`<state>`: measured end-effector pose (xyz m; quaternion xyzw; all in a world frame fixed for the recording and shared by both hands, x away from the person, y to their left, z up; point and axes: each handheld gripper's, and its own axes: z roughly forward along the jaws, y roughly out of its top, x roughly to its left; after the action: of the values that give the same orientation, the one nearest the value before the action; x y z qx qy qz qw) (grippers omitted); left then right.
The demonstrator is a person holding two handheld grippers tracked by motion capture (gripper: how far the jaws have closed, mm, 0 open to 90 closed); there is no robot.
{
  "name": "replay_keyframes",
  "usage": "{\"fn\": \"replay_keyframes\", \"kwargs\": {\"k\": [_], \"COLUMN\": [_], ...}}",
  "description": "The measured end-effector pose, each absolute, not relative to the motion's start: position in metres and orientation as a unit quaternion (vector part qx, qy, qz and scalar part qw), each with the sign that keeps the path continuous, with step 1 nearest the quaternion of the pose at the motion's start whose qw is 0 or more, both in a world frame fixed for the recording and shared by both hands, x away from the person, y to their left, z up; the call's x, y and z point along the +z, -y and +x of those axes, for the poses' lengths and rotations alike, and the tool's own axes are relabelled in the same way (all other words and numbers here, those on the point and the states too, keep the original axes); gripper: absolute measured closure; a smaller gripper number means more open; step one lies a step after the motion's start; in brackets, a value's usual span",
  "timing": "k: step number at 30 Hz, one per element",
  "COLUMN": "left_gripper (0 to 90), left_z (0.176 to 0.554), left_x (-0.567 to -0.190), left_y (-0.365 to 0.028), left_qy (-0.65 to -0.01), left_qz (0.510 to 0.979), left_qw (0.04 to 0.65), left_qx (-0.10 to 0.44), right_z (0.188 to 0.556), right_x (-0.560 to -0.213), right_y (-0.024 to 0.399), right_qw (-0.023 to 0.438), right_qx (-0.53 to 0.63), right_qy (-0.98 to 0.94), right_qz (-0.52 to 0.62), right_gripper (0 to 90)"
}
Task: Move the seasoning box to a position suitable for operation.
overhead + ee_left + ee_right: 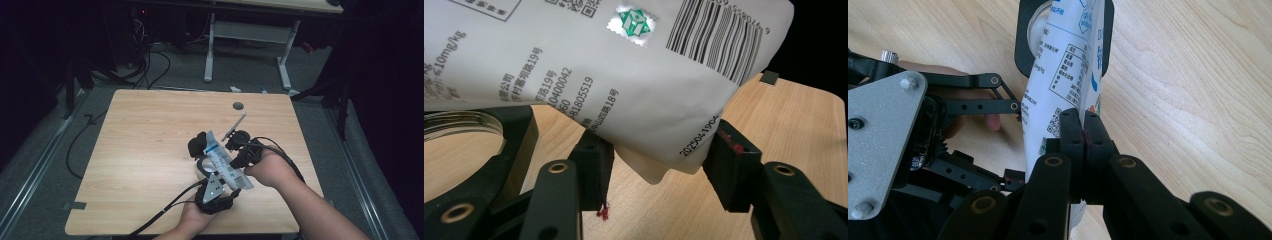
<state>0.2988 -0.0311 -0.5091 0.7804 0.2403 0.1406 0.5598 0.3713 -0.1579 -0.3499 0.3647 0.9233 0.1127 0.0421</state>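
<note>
White printed pouch (614, 85), barcode and blue label, pinched flat in right gripper (1083, 145); left gripper (656, 160) jaws half-open, straddling its corner.

White plastic pouch (226, 164), soft and creased, printed with black text, a barcode, a small green seal and blue label art. It is held up off the counter near the middle-right, near side, long axis running from far-left to near-right in the high view. Right claw (1083, 137) is clamped flat on one edge of the pouch, pads pressed together through the film. Left claw (659, 160) sits around the bottom corner of the pouch, the corner hanging between its pads; whether the pads touch it is unclear. In the right gripper view the pouch stands edge-on and upright, its far end over a black ring-shaped holder (1023, 45) lying on the counter.
</note>
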Motion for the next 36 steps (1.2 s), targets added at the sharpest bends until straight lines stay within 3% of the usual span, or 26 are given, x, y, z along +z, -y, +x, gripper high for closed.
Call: {"fn": "replay_keyframes", "kwargs": {"k": [13, 36], "left_gripper": [42.7, 41.9], "left_z": [0.295, 0.291], "left_x": [-0.509, -0.511], "left_y": [0.025, 0.009], "left_qy": [-0.231, -0.225], "left_qz": [0.778, 0.777], "left_qw": [0.570, 0.575], "left_qx": [0.131, 0.126], "right_z": [0.372, 0.374], "right_x": [-0.349, -0.348], "right_y": [0.159, 0.160], "right_qw": [0.045, 0.048], "right_qx": [0.113, 0.114], "right_qy": [-0.923, -0.923], "right_qz": [0.365, 0.365], "right_gripper": [90.0, 90.0]}}
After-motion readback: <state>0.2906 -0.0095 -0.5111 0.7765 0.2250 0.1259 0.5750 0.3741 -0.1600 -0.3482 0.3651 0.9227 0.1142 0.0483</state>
